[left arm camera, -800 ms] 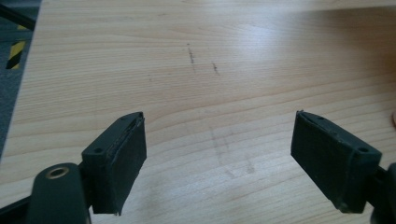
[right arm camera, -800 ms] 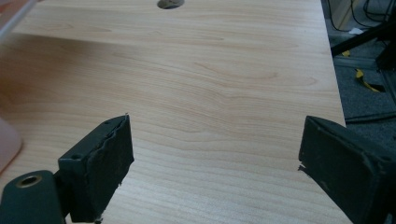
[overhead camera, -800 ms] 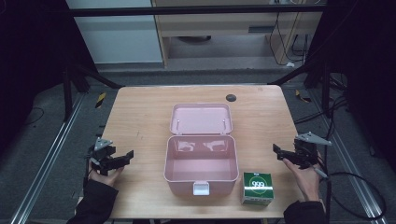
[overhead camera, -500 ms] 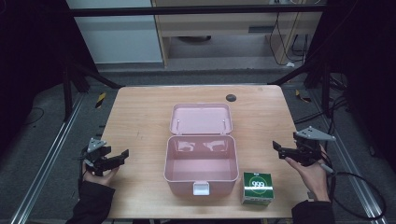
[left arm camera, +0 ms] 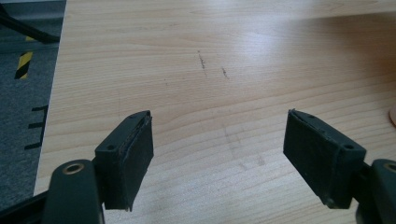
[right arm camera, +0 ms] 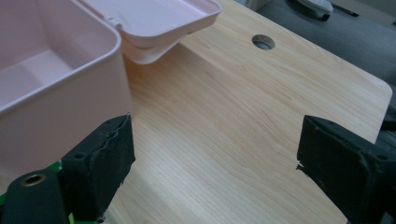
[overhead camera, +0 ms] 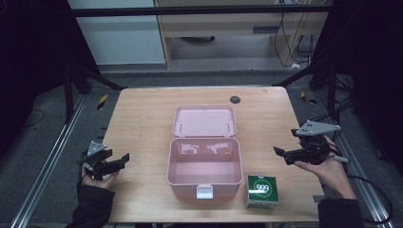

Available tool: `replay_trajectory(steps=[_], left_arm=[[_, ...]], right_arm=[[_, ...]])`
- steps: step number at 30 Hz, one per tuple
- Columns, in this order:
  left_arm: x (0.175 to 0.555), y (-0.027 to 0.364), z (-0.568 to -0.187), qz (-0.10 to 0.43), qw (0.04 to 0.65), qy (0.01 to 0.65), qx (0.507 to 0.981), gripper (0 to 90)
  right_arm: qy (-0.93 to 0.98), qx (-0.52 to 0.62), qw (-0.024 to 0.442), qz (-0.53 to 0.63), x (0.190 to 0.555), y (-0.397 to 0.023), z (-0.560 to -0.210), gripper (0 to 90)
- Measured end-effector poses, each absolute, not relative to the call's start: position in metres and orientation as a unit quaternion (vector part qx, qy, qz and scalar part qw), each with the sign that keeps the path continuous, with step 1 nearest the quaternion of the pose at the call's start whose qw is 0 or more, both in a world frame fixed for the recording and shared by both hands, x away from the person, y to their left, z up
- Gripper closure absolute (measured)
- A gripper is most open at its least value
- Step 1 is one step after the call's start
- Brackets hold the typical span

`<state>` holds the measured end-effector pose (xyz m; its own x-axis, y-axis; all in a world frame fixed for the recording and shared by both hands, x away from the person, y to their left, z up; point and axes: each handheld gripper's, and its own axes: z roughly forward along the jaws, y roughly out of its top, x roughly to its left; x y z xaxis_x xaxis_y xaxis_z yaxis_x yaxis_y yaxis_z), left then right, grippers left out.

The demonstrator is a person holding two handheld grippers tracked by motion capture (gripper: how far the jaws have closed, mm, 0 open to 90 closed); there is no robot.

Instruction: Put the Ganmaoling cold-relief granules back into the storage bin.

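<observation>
You are holding your left gripper [overhead camera: 124, 157] over the counter's [overhead camera: 142, 114] left edge and your right gripper [overhead camera: 277, 151] at its right edge, both jaws standing wide with nothing between them. The open pink box [overhead camera: 204, 164] is sitting mid-counter, the green carton [overhead camera: 261, 191] just beside its right front corner.

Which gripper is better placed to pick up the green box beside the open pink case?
Right. The right gripper hovers open just beyond the green box, on the same side of the pink case. The left gripper, also open, sits across the case, which blocks a direct reach.
</observation>
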<state>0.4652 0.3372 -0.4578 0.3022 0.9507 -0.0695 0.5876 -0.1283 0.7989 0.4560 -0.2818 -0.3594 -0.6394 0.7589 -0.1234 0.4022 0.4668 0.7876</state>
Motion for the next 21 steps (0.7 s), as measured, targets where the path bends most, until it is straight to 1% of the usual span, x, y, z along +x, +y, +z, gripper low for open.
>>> replay_trajectory(steps=[14,21], left_arm=[[0.467,0.332,-0.462,0.232,0.369,0.527,0.73,23.5],[0.466,0.331,-0.462,0.236,0.362,0.527,0.732,23.4]], right_arm=[[0.87,0.285,0.221,0.337,0.45,-0.262,-0.335,9.7],[0.903,0.239,0.201,0.294,0.439,-0.251,-0.324,8.6]])
